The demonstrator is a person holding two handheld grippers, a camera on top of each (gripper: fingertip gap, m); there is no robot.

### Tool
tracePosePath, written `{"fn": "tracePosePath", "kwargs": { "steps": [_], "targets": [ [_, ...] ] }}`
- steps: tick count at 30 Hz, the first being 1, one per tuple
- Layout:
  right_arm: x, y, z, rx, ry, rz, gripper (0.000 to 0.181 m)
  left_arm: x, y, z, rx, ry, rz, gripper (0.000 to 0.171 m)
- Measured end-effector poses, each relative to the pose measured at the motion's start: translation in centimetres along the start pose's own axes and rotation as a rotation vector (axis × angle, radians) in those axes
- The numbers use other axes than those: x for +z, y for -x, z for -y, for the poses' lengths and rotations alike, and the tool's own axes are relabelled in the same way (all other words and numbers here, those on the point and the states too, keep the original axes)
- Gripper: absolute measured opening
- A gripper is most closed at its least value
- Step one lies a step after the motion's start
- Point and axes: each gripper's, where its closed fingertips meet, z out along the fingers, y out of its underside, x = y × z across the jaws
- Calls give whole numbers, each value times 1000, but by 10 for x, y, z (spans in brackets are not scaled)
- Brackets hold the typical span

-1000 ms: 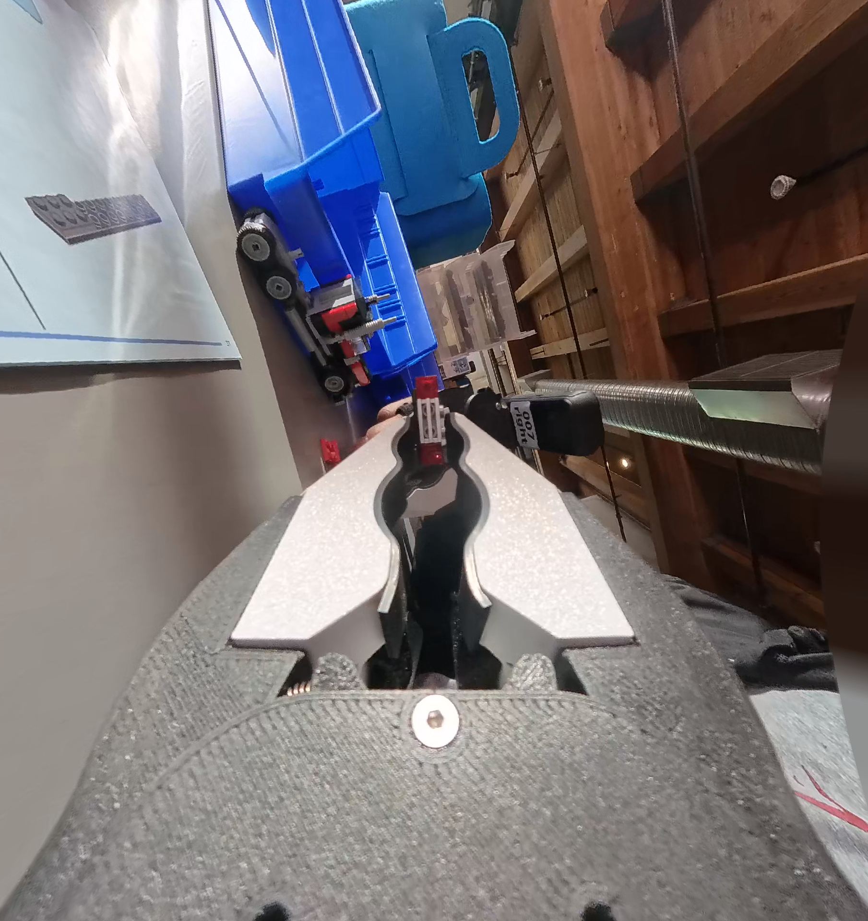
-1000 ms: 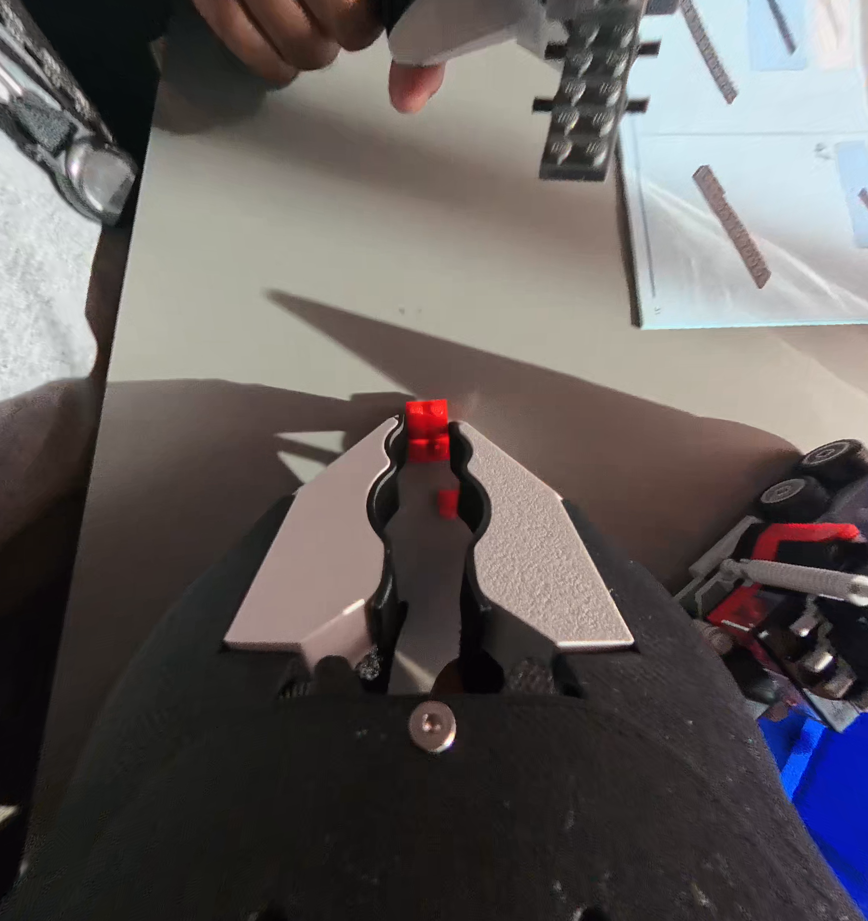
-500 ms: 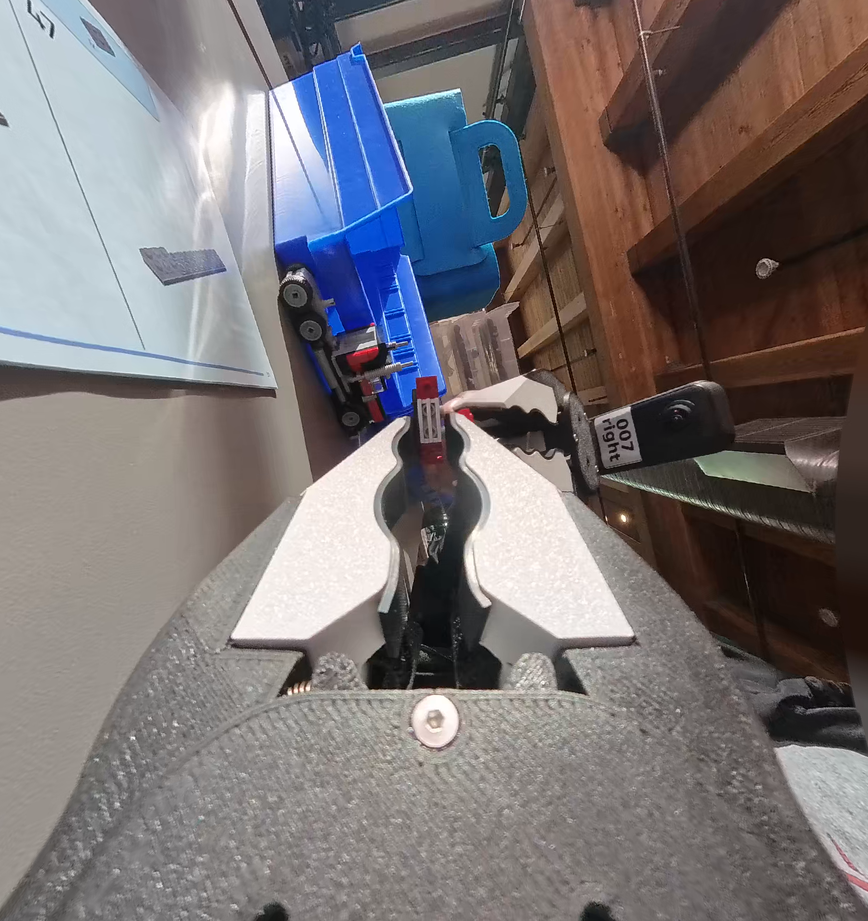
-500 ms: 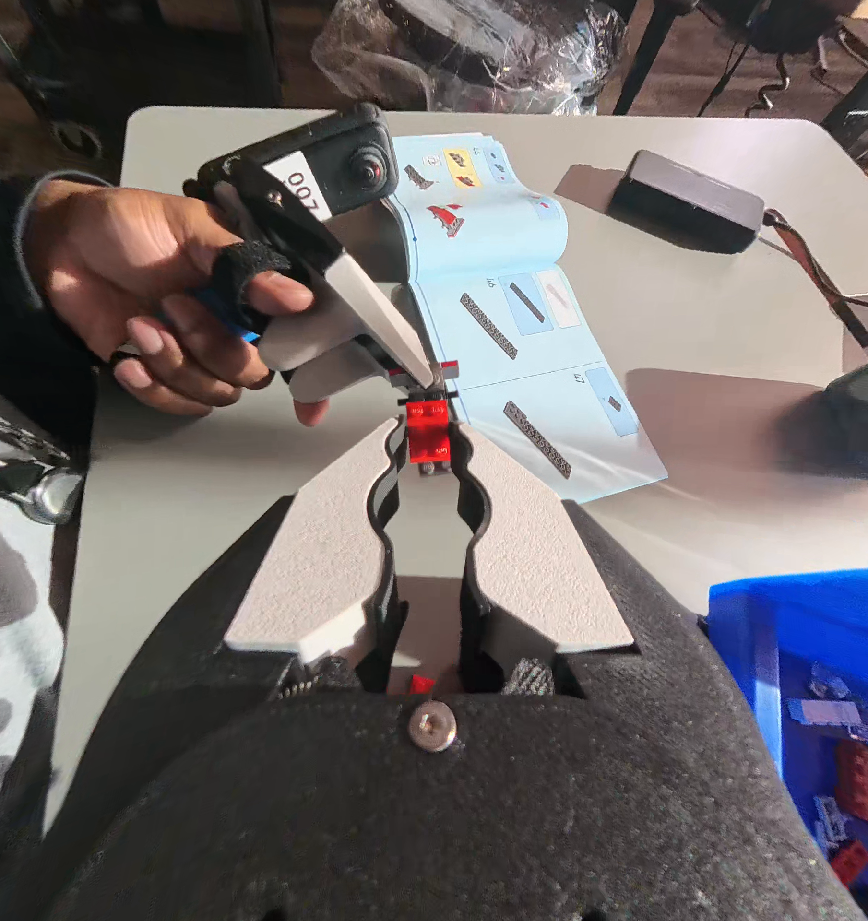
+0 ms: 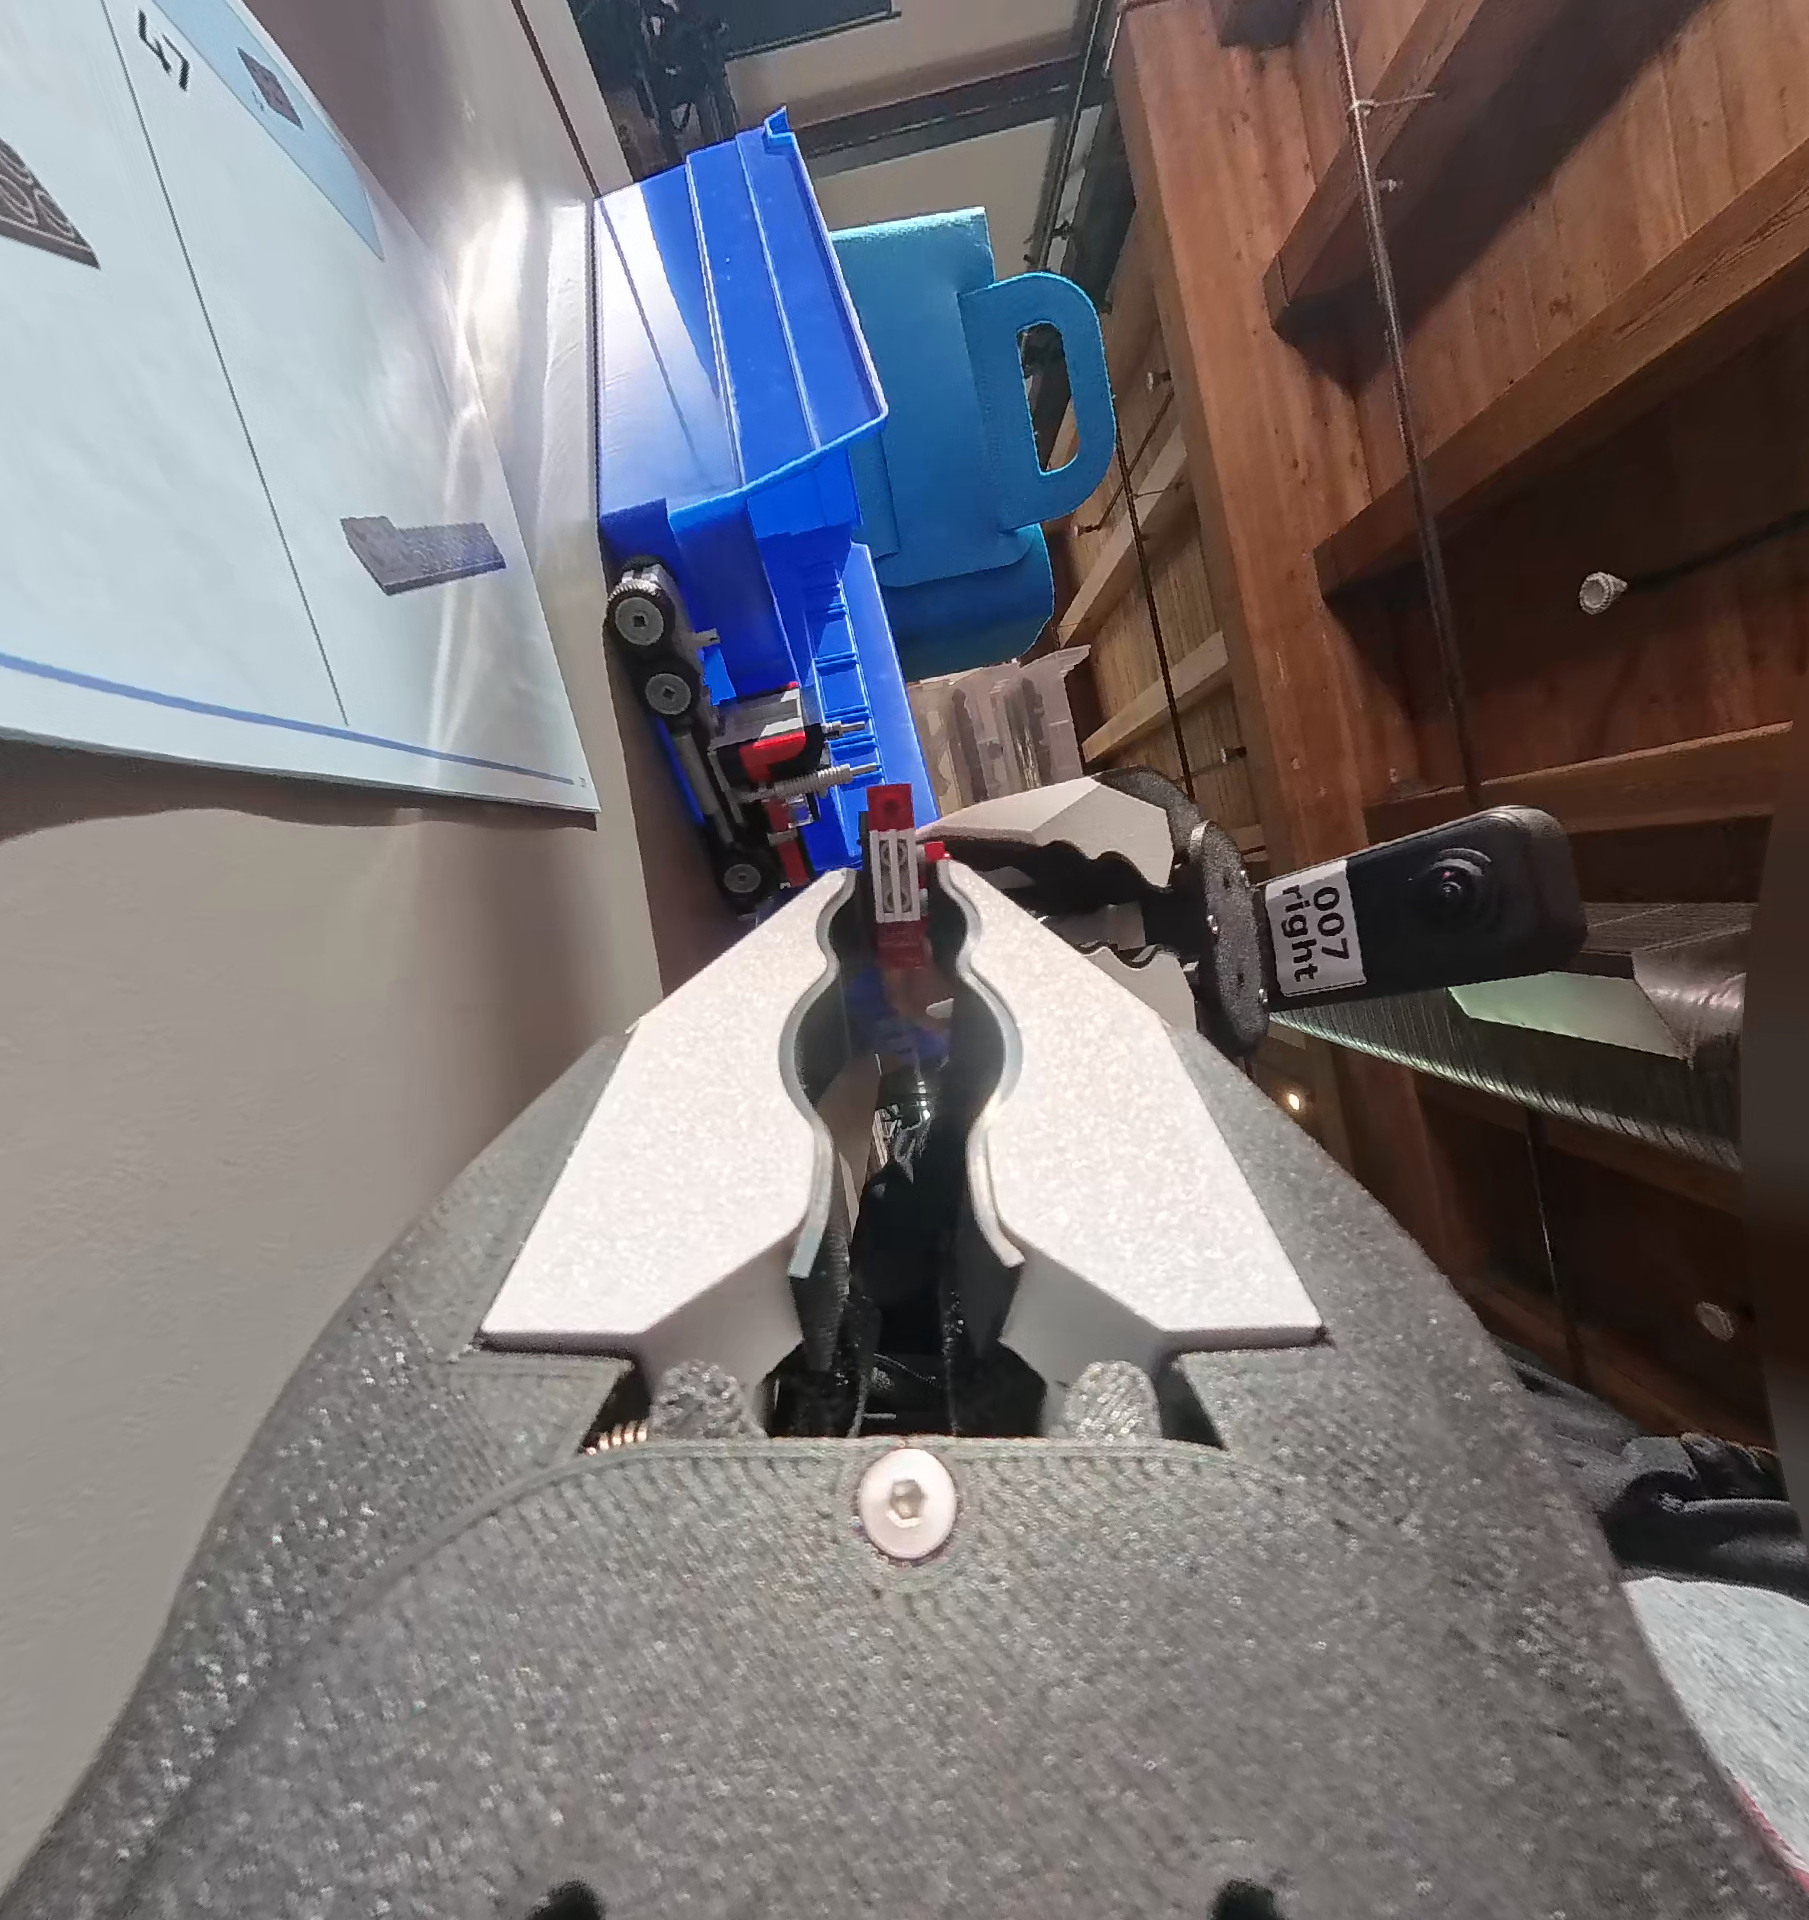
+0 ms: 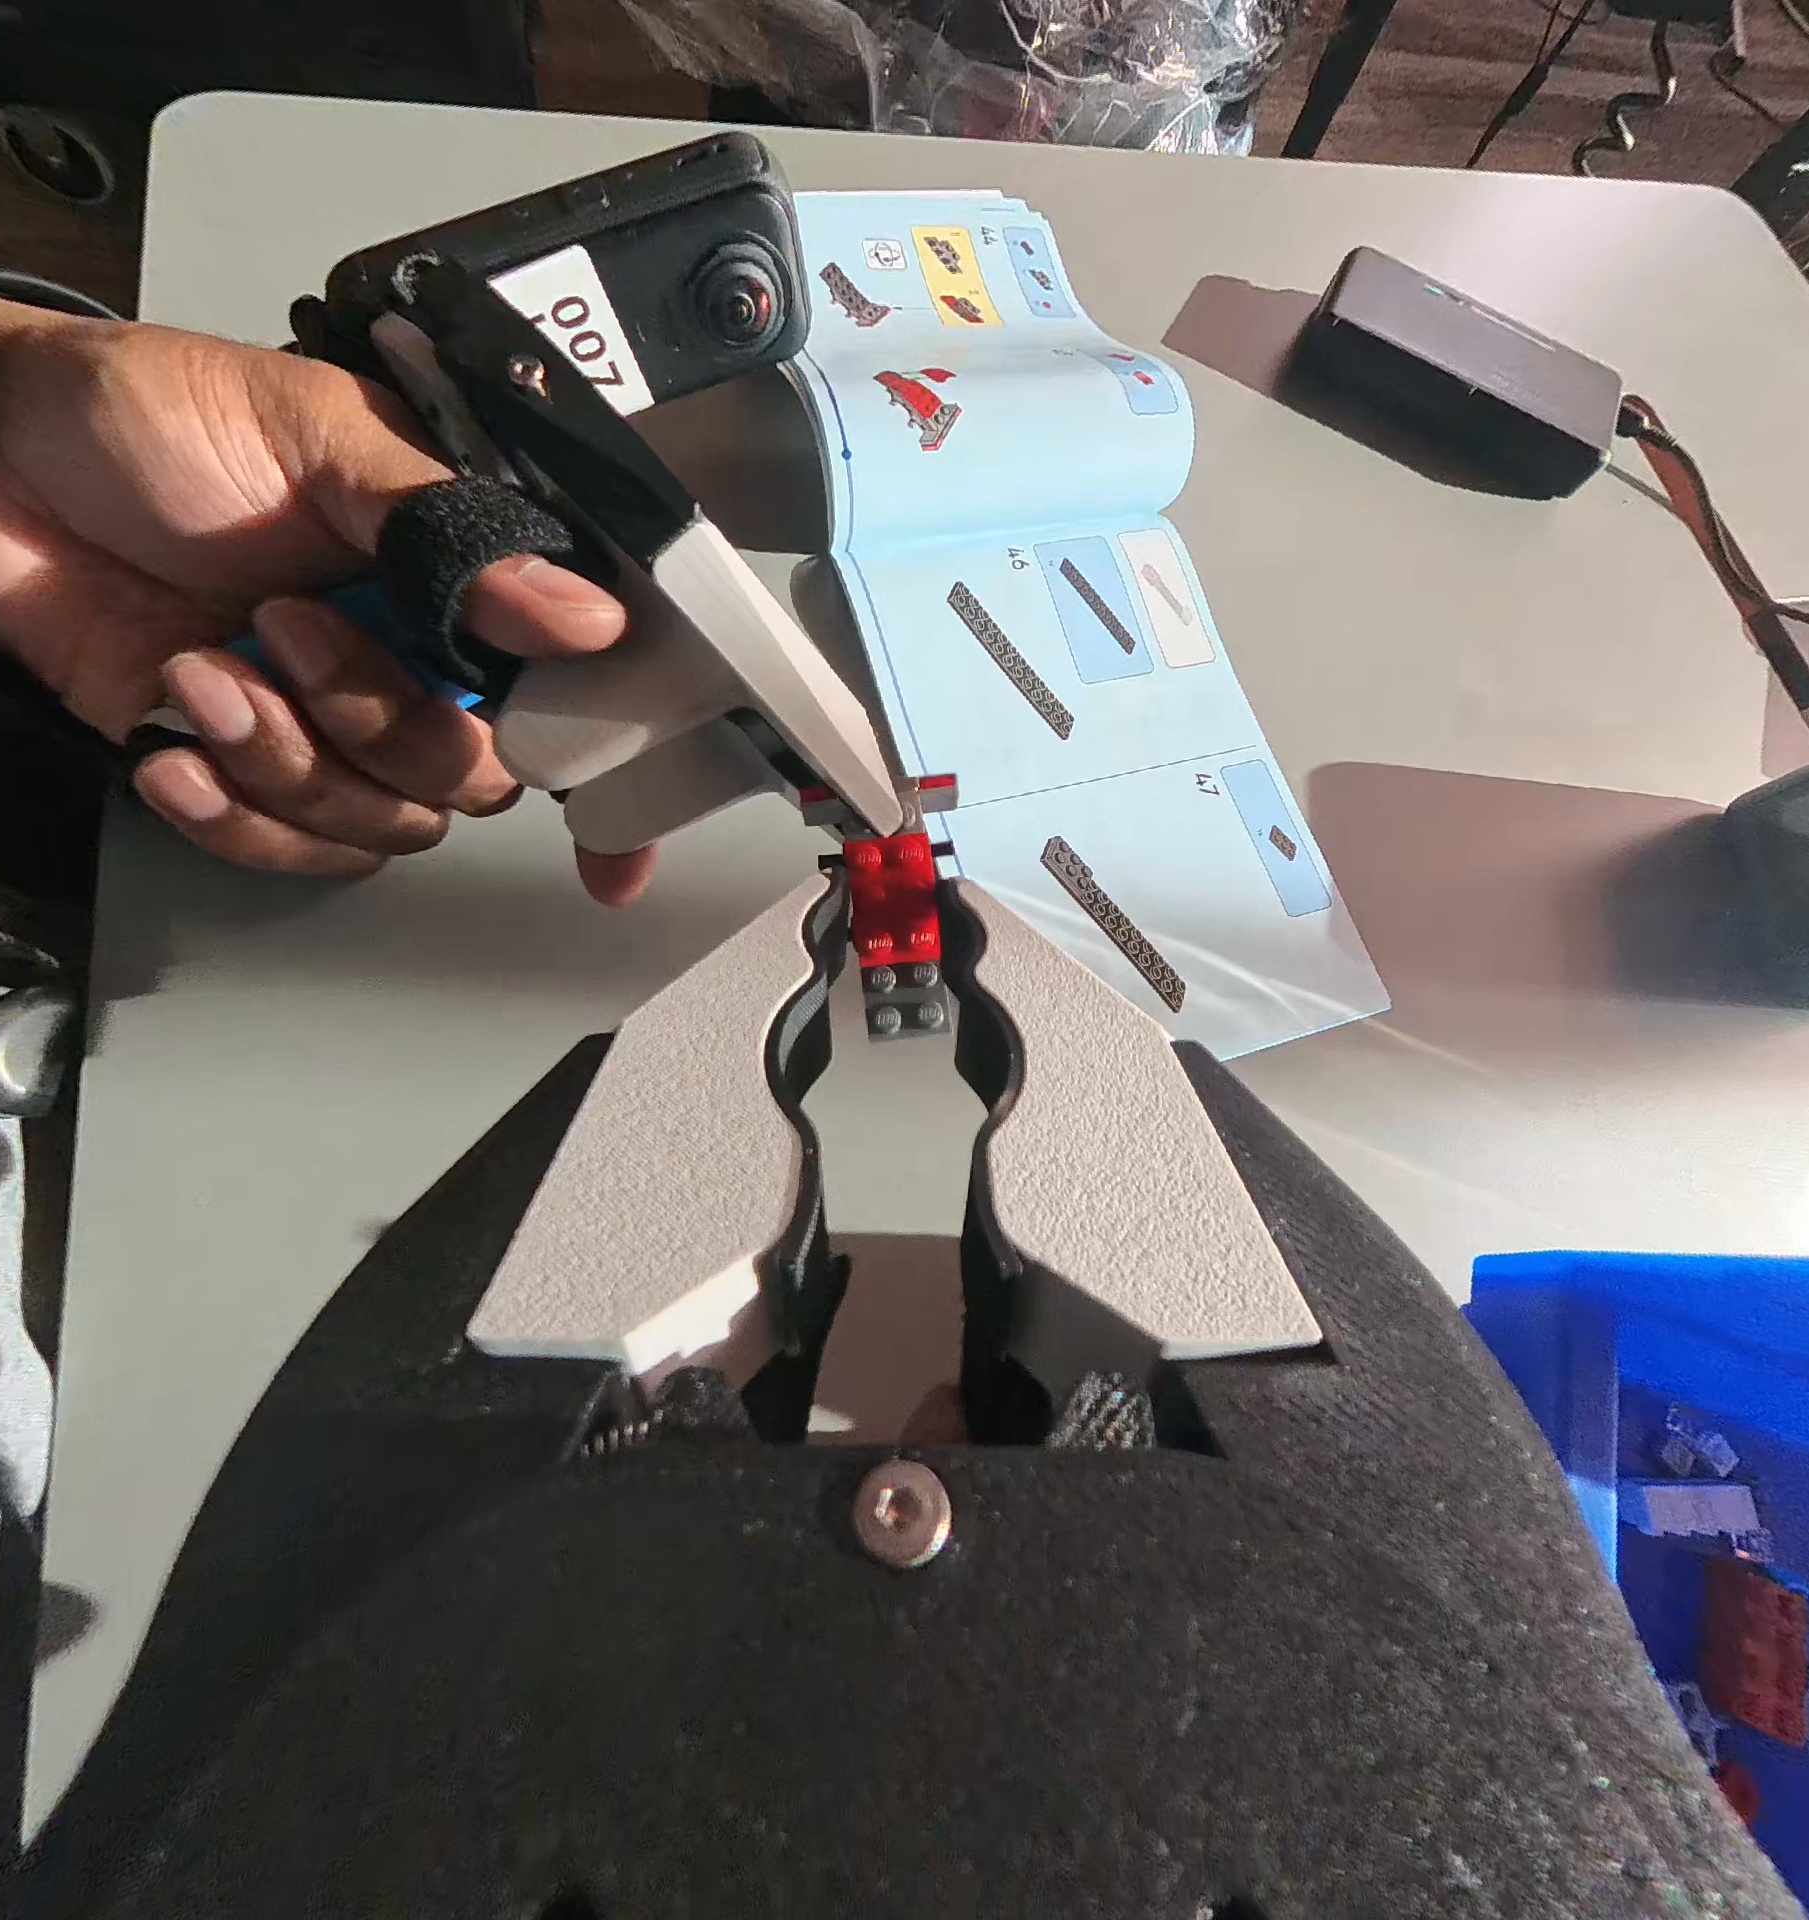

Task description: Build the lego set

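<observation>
While left gripper [image 5: 895, 883] clamps the grey-and-red sub-build [image 5: 897, 878] steady above the table [image 6: 360, 1039], right gripper [image 6: 892, 894], closed on a red brick [image 6: 889, 896], meets it, apparently to press on.

Lettered white sticker [image 5: 1313, 938] on camera [image 5: 1451, 904]; printed figures in booklet [image 6: 1087, 675]

A small red-and-grey lego assembly [image 6: 895, 914], studs facing the right wrist view, is pinched off the table.
</observation>
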Motion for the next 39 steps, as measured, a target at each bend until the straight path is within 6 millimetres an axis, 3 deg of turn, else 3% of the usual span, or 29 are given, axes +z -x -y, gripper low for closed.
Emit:
{"fn": "tracePosePath", "kwargs": {
  "steps": [39],
  "targets": [
    [13,0,-2,60,35,23,19,-2,2,4,-40,-22,-7,13]
  ]
}}
